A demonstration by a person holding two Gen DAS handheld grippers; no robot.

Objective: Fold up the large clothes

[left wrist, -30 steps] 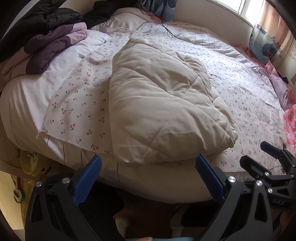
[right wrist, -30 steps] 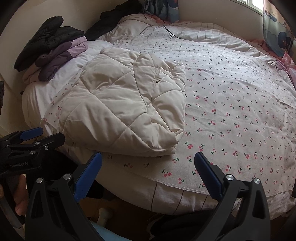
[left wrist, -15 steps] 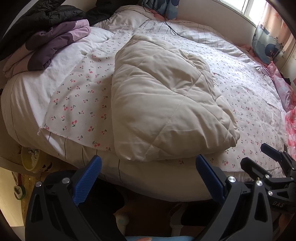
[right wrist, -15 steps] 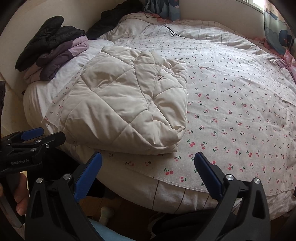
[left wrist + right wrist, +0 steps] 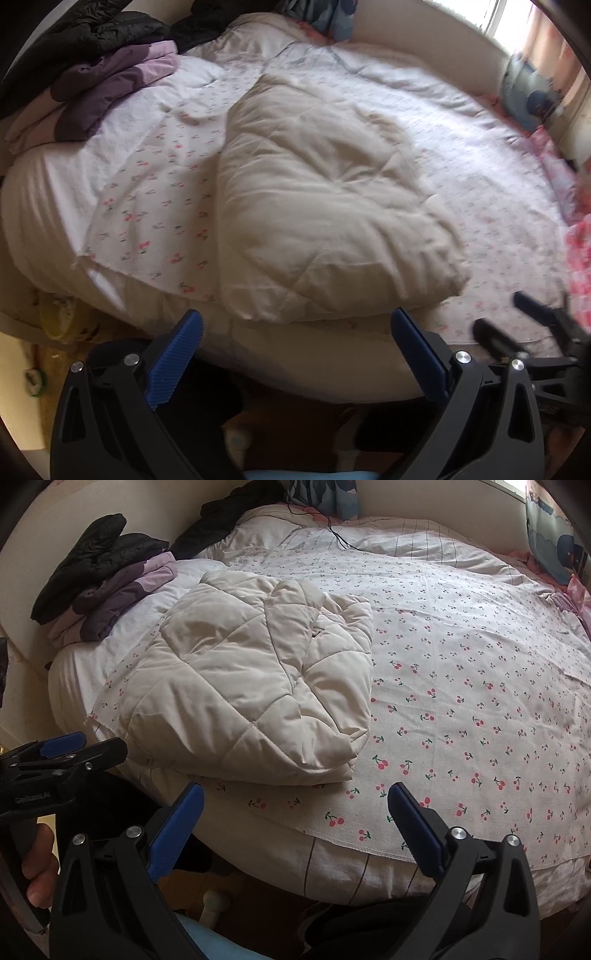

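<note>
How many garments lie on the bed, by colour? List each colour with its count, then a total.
Cream: 1, the quilted jacket
Purple: 1, the folded garment
Black: 2, the puffy jacket on that purple piece and the dark garment by the headboard
Total: 4

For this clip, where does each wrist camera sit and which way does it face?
Left wrist: on the open left gripper, off the bed's near edge, facing the folded cream quilted jacket; the right gripper shows at right.
Right wrist: on the open right gripper, facing the cherry-print sheet; the left gripper and fingers show at left.
Shared: jacket, sheet, purple clothes pile.
</note>
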